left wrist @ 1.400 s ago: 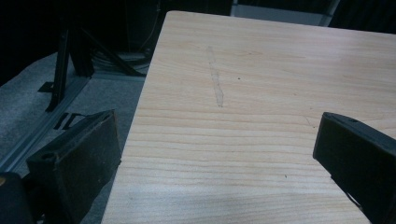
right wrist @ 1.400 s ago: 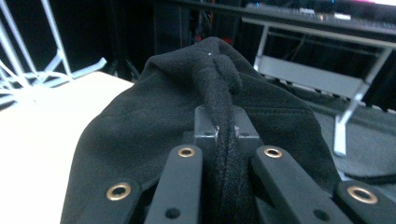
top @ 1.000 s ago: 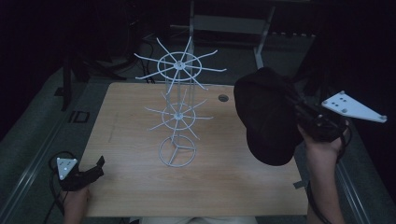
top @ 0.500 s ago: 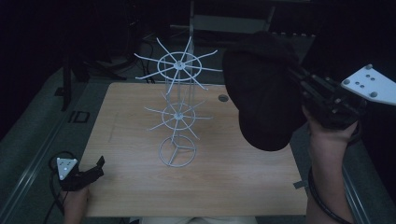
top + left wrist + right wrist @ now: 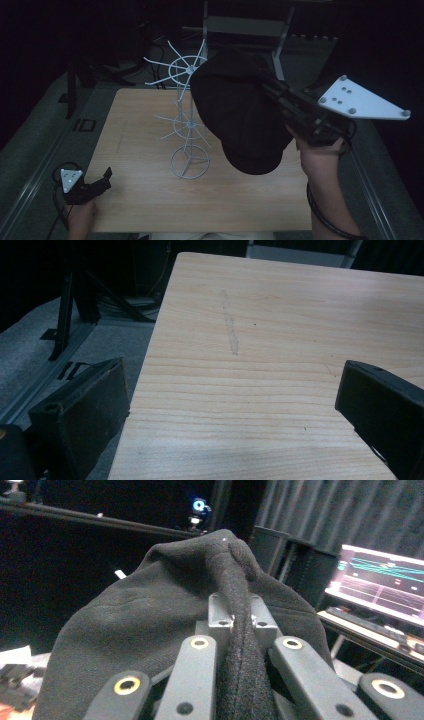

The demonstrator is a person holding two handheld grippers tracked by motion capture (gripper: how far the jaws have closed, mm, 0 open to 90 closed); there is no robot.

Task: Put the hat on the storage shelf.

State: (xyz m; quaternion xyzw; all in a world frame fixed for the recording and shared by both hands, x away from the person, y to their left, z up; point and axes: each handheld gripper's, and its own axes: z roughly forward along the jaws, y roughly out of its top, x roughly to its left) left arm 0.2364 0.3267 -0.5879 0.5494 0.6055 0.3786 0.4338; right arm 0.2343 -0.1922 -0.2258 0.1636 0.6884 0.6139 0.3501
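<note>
Dark room, wooden table [image 5: 150,200]: right tool [image 5: 280,97], clamped on black hat [image 5: 240,115], seems mid-carry toward wire rack [image 5: 187,120]; next, hook it on; left tool [image 5: 102,181] rests agape, empty, at the near-left corner.

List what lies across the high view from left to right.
left gripper → white wire rack → black hat → right gripper, shut on the hat, its grey plate farthest right.
</note>
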